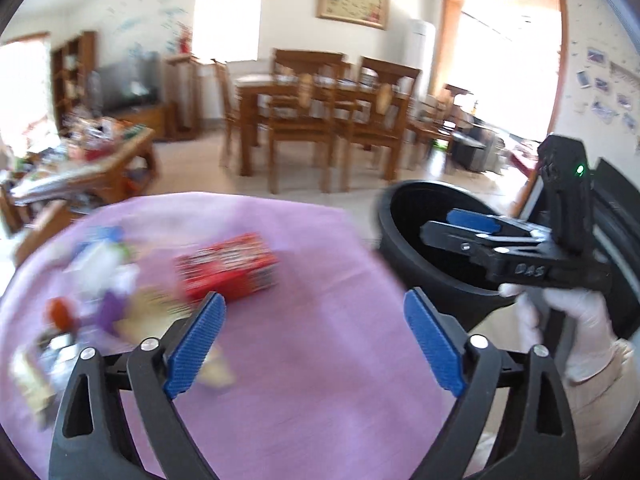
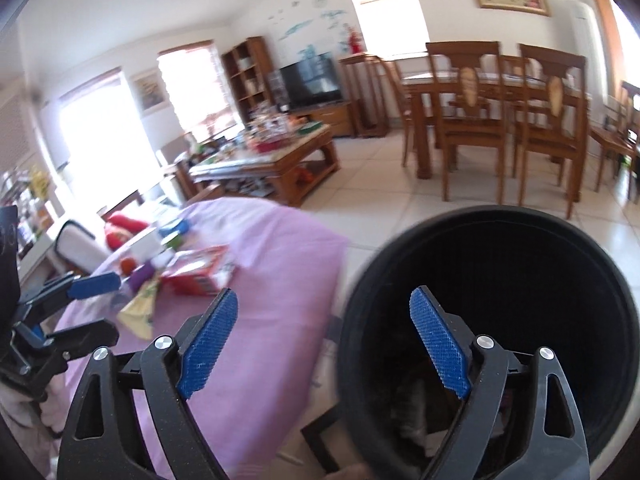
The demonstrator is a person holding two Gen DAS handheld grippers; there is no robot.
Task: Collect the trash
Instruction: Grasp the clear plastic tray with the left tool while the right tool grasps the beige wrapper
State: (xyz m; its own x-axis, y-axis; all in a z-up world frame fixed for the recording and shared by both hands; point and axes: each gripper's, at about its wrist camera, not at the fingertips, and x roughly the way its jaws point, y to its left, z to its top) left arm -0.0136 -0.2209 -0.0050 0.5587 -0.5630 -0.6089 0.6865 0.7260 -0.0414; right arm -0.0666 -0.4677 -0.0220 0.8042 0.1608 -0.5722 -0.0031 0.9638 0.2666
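Bench cover (image 1: 312, 360): matt pink cloth. Bin (image 2: 600, 280): smooth black plastic. Red box (image 1: 228, 268): glossy printed card. Gripper pads (image 2: 210, 344): rough blue.

Daylight is pouring through the windows (image 2: 108, 136) and the doorway (image 1: 508, 56) ahead of both grippers, blowing them out to white glare. The trash (image 1: 120, 280) just ahead of the left gripper (image 1: 316, 336) is smearing with motion blur. The bin (image 2: 520, 300) interior is staying dark. Straight lines are bowing toward each frame's black edges.
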